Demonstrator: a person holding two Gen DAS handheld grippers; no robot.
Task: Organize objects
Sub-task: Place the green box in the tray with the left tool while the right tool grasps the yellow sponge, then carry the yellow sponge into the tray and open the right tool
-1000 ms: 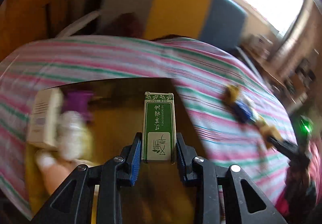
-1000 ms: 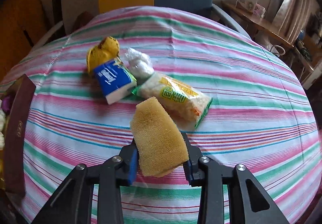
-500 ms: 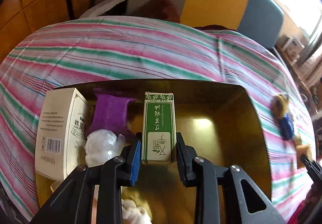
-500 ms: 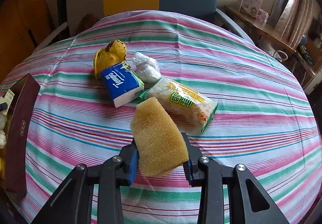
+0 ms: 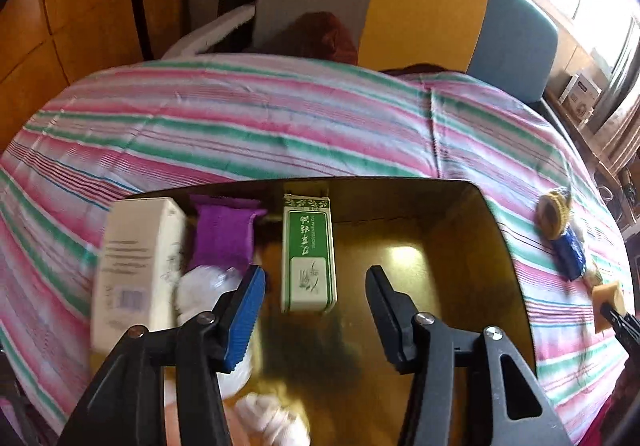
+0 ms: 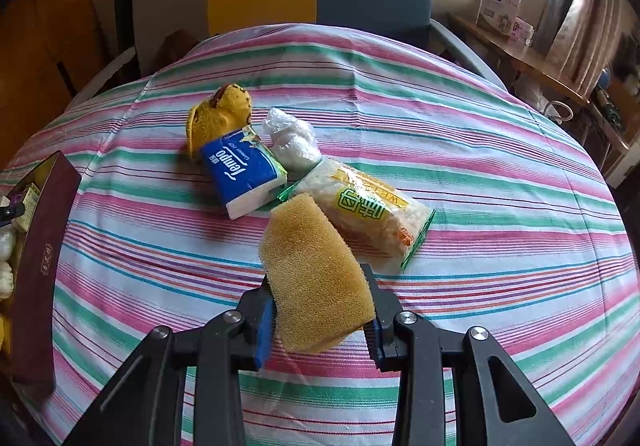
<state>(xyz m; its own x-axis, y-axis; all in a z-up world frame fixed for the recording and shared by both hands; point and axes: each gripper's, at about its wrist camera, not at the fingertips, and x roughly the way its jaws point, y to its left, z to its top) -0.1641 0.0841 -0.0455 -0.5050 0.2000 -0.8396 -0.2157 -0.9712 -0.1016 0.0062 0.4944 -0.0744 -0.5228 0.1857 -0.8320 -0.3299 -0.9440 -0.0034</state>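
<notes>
The left gripper (image 5: 316,290) has just been opening over the gold-lined box (image 5: 480,230), and the green carton (image 5: 308,254) now sits between its jaws, clear of both pads. Beside it lie a purple cloth (image 5: 224,238), a white carton (image 5: 136,266) and white bundles (image 5: 200,290) on the striped tablecloth (image 5: 256,129).

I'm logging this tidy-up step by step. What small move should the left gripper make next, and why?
Probably lift the left gripper straight back out of the gold-lined box. Its jaws have just been opening, and the green carton stands between them untouched by either pad, apparently released inside the box.
</notes>
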